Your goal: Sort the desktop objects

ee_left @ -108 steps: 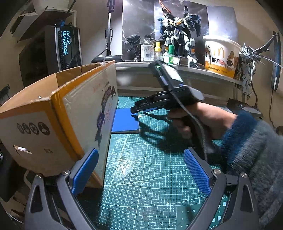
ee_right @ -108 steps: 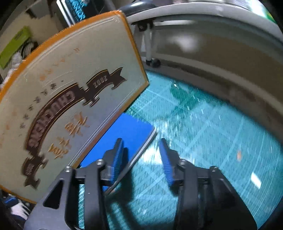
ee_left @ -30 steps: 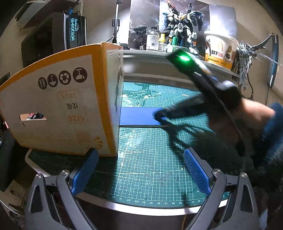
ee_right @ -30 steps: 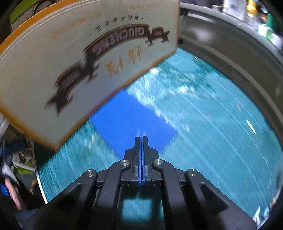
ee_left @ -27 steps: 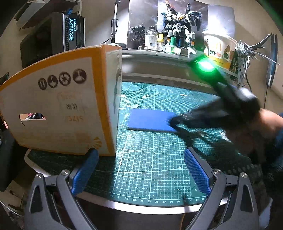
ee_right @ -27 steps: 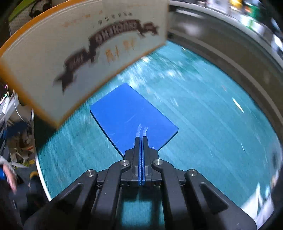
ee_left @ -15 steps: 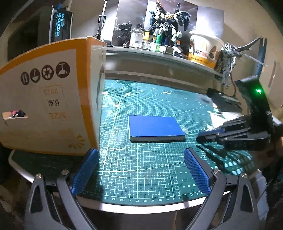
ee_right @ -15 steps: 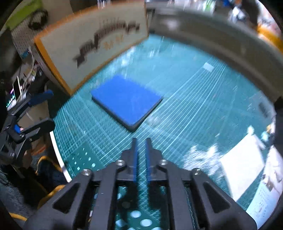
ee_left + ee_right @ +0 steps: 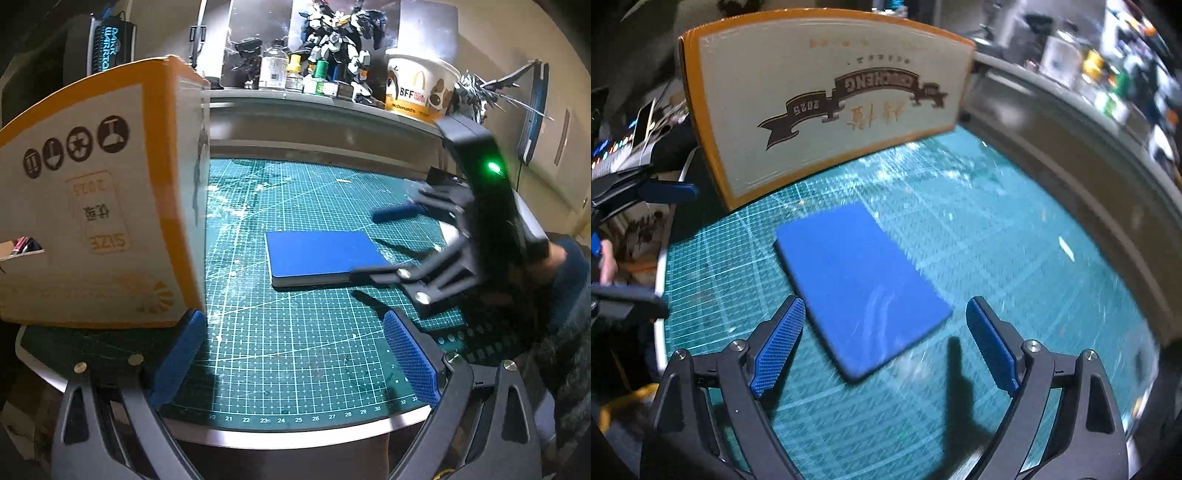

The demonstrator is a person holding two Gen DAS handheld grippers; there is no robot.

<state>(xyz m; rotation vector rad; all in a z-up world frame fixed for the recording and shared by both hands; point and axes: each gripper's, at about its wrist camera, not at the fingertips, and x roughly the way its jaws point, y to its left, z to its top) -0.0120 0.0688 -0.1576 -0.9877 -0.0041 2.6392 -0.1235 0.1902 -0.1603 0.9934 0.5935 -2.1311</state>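
Notebook (image 9: 860, 288), blue, lies flat on the green cutting mat (image 9: 295, 354), clear of the box now; a second ago the right gripper (image 9: 884, 347) was pressed shut over its near corner, close under the box wall. Right jaws are opening, spread wide, nothing pinched; the notebook's near corner sits between the pads in the right wrist view, but they do not press it. In the left wrist view that gripper (image 9: 376, 243) stands at the notebook's 3 o'clock edge, one finger (image 9: 397, 213) beyond it, the other along the near edge. Left gripper (image 9: 295, 354) spread, empty, hovering over the mat's front rim.

Room: open mat from 12 to 3 o'clock of the notebook in the right wrist view, plus a bare strip toward the front edge. A narrow gap separates notebook and box.

Cardboard box (image 9: 99, 206) stands upright at 9 o'clock in the left wrist view and blocks that side. Raised shelf (image 9: 332, 101) at 12 o'clock carries bottles (image 9: 275, 70), a robot model (image 9: 336, 37) and a paper bucket (image 9: 417, 88).
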